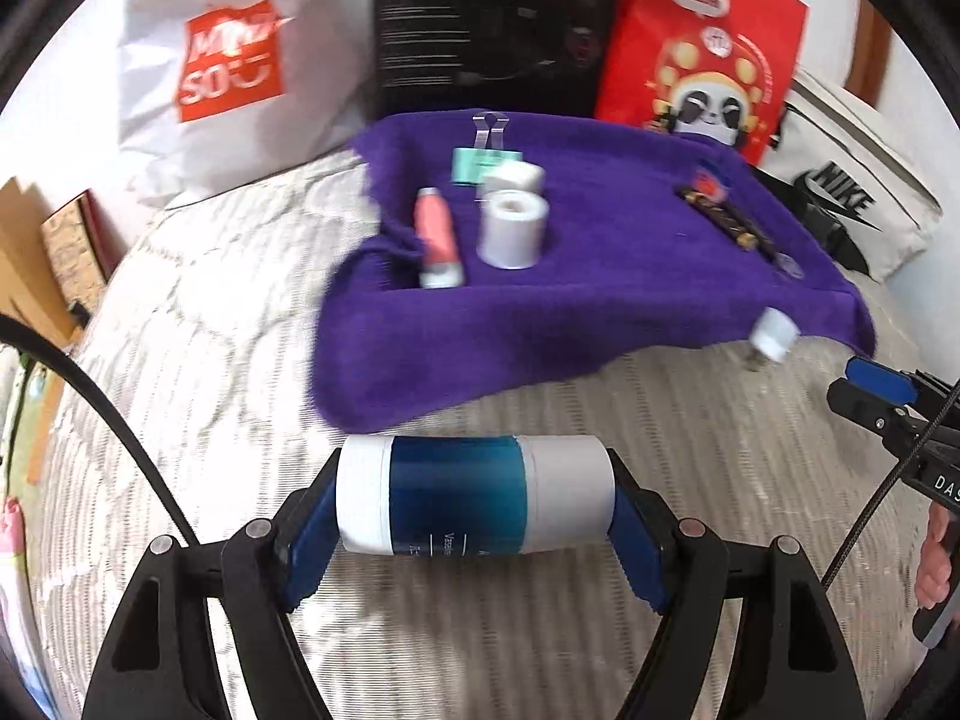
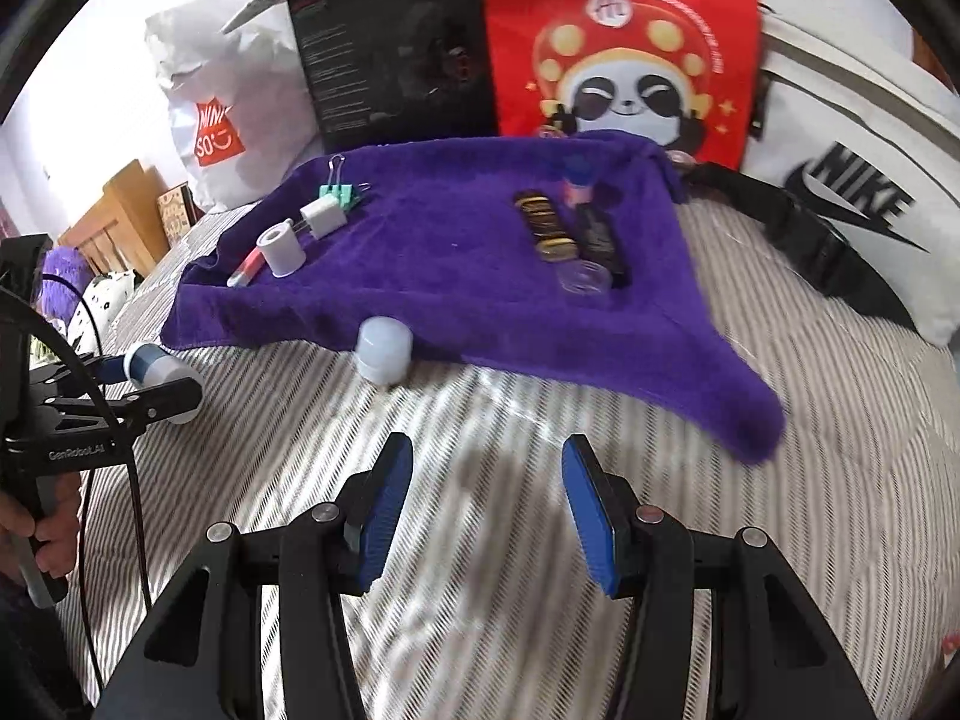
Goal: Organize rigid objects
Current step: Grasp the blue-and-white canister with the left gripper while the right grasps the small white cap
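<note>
My left gripper [image 1: 474, 504] is shut on a white and blue jar [image 1: 474, 495], held crosswise by its two ends above the striped bedspread. The same jar [image 2: 150, 369] shows at the left of the right wrist view. My right gripper [image 2: 487, 510] stands open with nothing between its fingers, just short of a purple towel [image 2: 456, 276]. On the towel lie a pink tube [image 1: 437, 237], a white tape roll [image 1: 513, 228], a white plug [image 1: 516, 176], a green binder clip [image 1: 477, 165] and dark wrapped bars [image 2: 543, 225]. A small white bottle [image 2: 384, 354] lies at the towel's near edge.
Behind the towel stand a white shopping bag [image 1: 222, 72], a black box [image 1: 492, 24], a red panda bag [image 1: 702, 42] and a white sports bag [image 2: 864, 192]. Striped bedspread [image 2: 480, 420] stretches in front. Wooden furniture [image 2: 120, 204] is at the far left.
</note>
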`<control>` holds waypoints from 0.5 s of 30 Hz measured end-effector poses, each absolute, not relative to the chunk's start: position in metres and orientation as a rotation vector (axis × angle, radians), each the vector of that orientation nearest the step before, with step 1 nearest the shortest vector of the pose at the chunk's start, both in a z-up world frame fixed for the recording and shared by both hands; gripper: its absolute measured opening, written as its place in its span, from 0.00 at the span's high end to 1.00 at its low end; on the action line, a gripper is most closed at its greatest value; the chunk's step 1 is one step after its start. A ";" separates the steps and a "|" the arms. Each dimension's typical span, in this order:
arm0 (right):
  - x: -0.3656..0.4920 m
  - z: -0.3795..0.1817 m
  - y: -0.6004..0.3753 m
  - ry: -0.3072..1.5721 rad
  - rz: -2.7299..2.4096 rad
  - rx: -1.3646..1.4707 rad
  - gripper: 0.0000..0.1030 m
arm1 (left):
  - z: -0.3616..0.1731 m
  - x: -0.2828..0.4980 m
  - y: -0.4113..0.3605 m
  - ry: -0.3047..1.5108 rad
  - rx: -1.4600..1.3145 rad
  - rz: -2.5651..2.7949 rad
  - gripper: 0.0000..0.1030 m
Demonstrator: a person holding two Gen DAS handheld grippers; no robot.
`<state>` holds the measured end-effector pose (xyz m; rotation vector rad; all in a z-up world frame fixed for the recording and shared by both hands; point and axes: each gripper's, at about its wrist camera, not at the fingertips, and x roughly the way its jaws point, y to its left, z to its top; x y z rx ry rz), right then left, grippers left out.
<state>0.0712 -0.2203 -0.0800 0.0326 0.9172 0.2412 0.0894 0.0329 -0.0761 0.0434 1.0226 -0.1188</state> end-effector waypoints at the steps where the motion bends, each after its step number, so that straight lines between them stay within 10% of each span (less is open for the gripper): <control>1: 0.074 -0.081 -0.215 0.916 0.241 0.027 0.50 | -0.076 0.089 0.038 1.023 0.045 -0.106 0.25; 15: 0.095 -0.088 -0.179 0.904 0.272 0.036 0.50 | -0.085 0.087 0.049 1.010 -0.013 -0.112 0.25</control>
